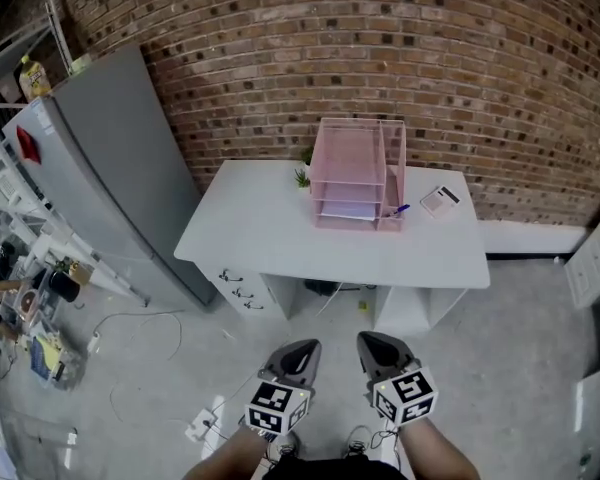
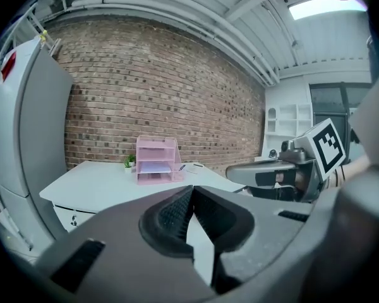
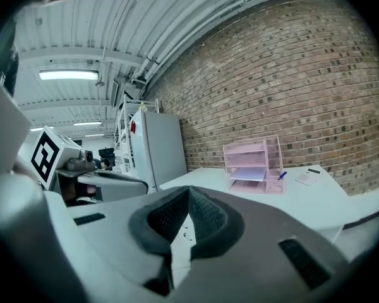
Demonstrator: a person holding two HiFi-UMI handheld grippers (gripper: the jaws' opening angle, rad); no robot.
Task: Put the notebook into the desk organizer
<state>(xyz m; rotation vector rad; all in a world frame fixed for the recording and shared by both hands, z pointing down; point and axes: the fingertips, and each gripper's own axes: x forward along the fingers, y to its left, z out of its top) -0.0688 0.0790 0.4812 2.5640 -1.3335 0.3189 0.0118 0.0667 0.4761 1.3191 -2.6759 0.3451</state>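
Nearest, the left gripper (image 1: 300,348) and right gripper (image 1: 373,341) sat side by side at the bottom of the head view, grey wedge shapes, each with a cube of black-and-white square markers. In the left gripper view the ribbed dark rubber fingers (image 2: 169,212) met at their tips with nothing between them; the right gripper's fingers (image 3: 205,216) were pressed together the same way, also empty. Both were well apart from the white, smooth, rectangular surface (image 1: 265,233) beyond.

On that surface, toward the far side, stood a pink wire-mesh organizer (image 1: 393,163) with stacked trays, a pale sheet (image 1: 348,210) lying in a lower one. The notebook (image 1: 440,200), small, flat and light with a dark strip along one edge, lay to the right of the organizer, outside it. A blue pen (image 1: 400,209) lay between them, and a small green plant (image 1: 301,177) stood at the organizer's left. Behind ran a rough brick wall (image 1: 380,48).
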